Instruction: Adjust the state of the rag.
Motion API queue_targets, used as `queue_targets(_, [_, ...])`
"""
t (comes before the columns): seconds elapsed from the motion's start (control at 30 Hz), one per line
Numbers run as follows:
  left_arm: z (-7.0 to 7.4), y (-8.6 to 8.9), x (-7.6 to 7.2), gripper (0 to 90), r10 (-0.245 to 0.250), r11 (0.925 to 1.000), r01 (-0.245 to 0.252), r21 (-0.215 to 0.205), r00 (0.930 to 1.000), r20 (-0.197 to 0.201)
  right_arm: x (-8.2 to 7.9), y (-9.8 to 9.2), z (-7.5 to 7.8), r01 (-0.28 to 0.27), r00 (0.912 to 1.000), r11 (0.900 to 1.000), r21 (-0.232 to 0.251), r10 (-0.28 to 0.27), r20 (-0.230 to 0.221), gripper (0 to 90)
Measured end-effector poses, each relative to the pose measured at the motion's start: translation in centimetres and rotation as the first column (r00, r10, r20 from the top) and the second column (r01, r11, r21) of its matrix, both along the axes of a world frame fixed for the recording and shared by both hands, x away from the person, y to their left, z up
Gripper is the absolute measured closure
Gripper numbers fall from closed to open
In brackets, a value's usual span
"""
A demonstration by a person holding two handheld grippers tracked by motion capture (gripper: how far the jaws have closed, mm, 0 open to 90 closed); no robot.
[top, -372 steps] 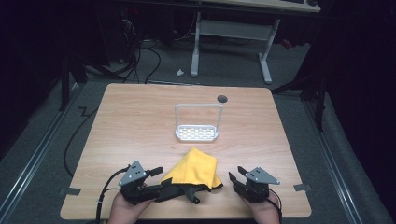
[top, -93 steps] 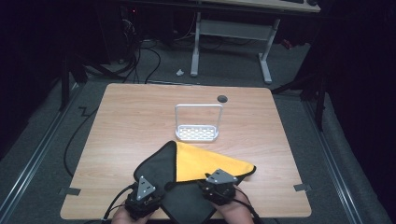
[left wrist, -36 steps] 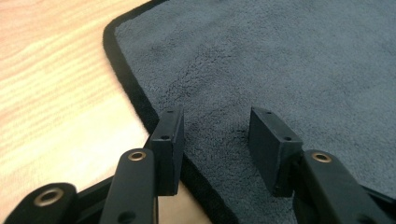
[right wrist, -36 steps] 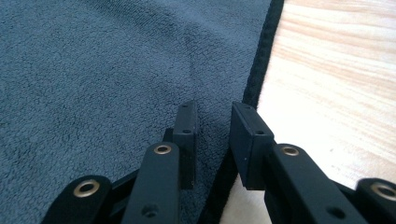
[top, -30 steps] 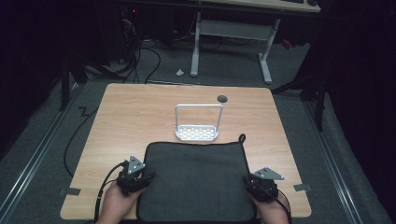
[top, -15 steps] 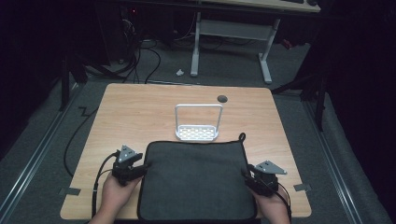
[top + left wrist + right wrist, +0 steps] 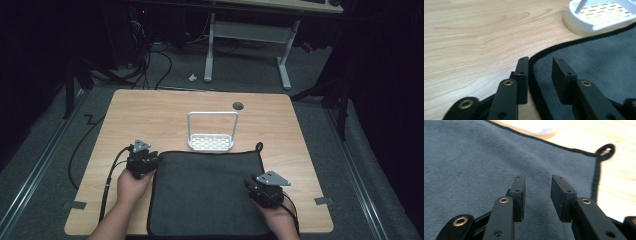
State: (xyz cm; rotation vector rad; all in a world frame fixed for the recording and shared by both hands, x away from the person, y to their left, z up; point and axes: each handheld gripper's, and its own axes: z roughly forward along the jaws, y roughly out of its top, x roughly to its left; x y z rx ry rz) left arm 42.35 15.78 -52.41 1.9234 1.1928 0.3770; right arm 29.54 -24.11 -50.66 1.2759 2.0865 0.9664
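A dark grey cloth (image 7: 205, 195) with black edging lies spread flat on the near half of the wooden table (image 7: 150, 115). My left gripper (image 7: 151, 158) is at the cloth's far left corner. Its jaws have just been closing but still stand apart, and in the left gripper view (image 7: 540, 62) the cloth's black edge (image 7: 534, 75) runs flat beneath the gap, unpinched. My right gripper (image 7: 249, 183) hovers over the cloth's right part. Its jaws (image 7: 537, 180) have also just been closing a little, and they stand apart over the cloth (image 7: 474, 165) with nothing between them.
A white perforated rack (image 7: 211, 142) with a wire handle stands just beyond the cloth's far edge, and shows again in the gripper views (image 7: 599, 17) (image 7: 536, 128). The cloth's hanging loop (image 7: 258, 147) lies at its far right corner. A dark grommet hole (image 7: 238, 105) sits near the table's far edge.
The left hand has slid away from the person along the cloth's left edge to its far corner. The right hand has moved left, from the cloth's right edge onto the cloth.
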Motion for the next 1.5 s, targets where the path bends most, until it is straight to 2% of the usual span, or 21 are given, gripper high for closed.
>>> queue_targets(0.07, [-0.2, -0.1, 0.3, 67.8, 0.006, 1.0000, -0.006, 0.002, 0.9999, 0.010, -0.1, 0.3, 0.0, -0.013, 0.9999, 1.000, 0.002, 0.013, -0.003, 66.1])
queue_targets(0.13, [-0.8, -0.1, 0.6, 65.8, 0.025, 0.9995, -0.025, 0.018, 0.9993, -0.028, -0.3, 0.7, 0.0, -0.031, 0.9995, 0.999, 0.008, 0.031, -0.007, 65.8])
queue_targets(0.23, [-1.0, 0.0, 0.8, 64.1, 0.026, 0.9997, -0.026, 0.005, 0.9993, -0.025, -0.7, 1.8, 0.2, -0.075, 0.9972, 0.997, 0.004, 0.075, 0.001, 64.9])
queue_targets(0.37, [-1.1, -0.5, 0.5, 69.1, -0.009, 0.9994, 0.009, 0.035, 1.0000, 0.000, -1.3, 4.2, 0.9, -0.155, 0.9878, 0.988, 0.013, 0.155, 0.017, 62.1])
queue_targets(0.4, [-1.1, -0.6, 0.5, 71.7, -0.015, 0.9989, 0.015, 0.044, 0.9999, 0.005, -1.4, 4.9, 1.0, -0.181, 0.9834, 0.983, 0.013, 0.180, 0.021, 61.0])
queue_targets(0.47, [-1.1, -0.5, 0.5, 78.1, -0.020, 0.9991, 0.020, 0.037, 0.9998, -0.001, -1.7, 6.5, 1.2, -0.223, 0.9743, 0.975, 0.006, 0.223, 0.034, 58.4])
queue_targets(0.63, [-1.2, -0.3, 0.6, 81.5, -0.022, 0.9997, 0.022, 0.008, 0.9996, -0.017, -2.1, 10.2, 0.9, -0.301, 0.9526, 0.953, -0.010, 0.302, 0.040, 55.4])
queue_targets(0.77, [-1.2, -0.2, 0.6, 82.2, -0.017, 0.9998, 0.017, 0.004, 0.9996, -0.021, -2.2, 13.1, 0.3, -0.342, 0.9393, 0.939, -0.024, 0.343, 0.018, 52.9])
queue_targets(0.93, [-1.2, 0.0, 0.6, 82.6, -0.012, 0.9999, 0.011, -0.009, 0.9995, -0.029, -2.7, 16.8, -0.5, -0.417, 0.9090, 0.908, -0.040, 0.417, -0.013, 53.3])
queue_targets(1.1, [-1.2, 0.1, 0.6, 82.6, -0.013, 0.9997, 0.013, -0.022, 0.9993, -0.035, -2.7, 19.8, -1.3, -0.459, 0.8876, 0.888, -0.040, 0.455, -0.069, 50.7])
queue_targets(1.17, [-1.2, 0.1, 0.6, 82.6, -0.013, 0.9997, 0.012, -0.022, 0.9993, -0.035, -2.7, 20.9, -1.5, -0.475, 0.8788, 0.879, -0.040, 0.471, -0.076, 50.5])
queue_targets(1.3, [-1.2, 0.1, 0.6, 82.3, -0.013, 0.9997, 0.012, -0.022, 0.9993, -0.036, -3.2, 22.4, -1.6, -0.492, 0.8695, 0.869, -0.047, 0.489, -0.073, 49.9])
queue_targets(1.37, [-1.2, 0.2, 0.6, 82.3, -0.014, 0.9995, 0.013, -0.029, 0.9991, -0.041, -3.5, 22.4, -1.4, -0.484, 0.8742, 0.874, -0.049, 0.481, -0.069, 49.7])
queue_targets(1.43, [-1.2, 0.2, 0.6, 82.2, -0.016, 0.9994, 0.015, -0.032, 0.9990, -0.043, -3.6, 22.1, -1.0, -0.477, 0.8780, 0.878, -0.032, 0.474, -0.064, 49.3])
queue_targets(1.5, [-1.2, 0.2, 0.6, 82.2, -0.014, 0.9996, 0.013, -0.026, 0.9991, -0.040, -3.7, 22.0, -0.5, -0.466, 0.8845, 0.884, -0.030, 0.465, -0.040, 49.5])
